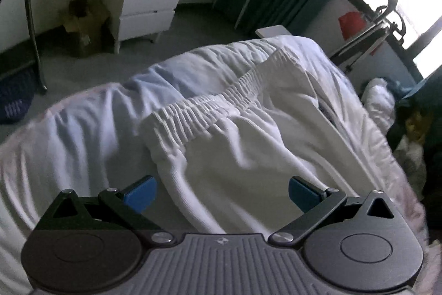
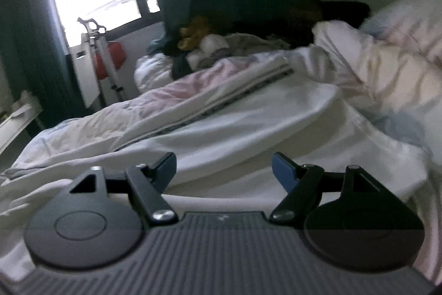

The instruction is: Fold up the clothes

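White trousers with a gathered elastic waistband lie spread on the bed's white duvet. My left gripper is open, its blue pads wide apart just above the cloth below the waistband, holding nothing. In the right wrist view the same white garment stretches away with a dark side stripe. My right gripper is open over the cloth, empty.
A white drawer unit and desk stand beyond the bed's far end, with a cardboard box and a blue basket on the floor. A heap of other clothes lies near the window side. Crumpled bedding rises at the right.
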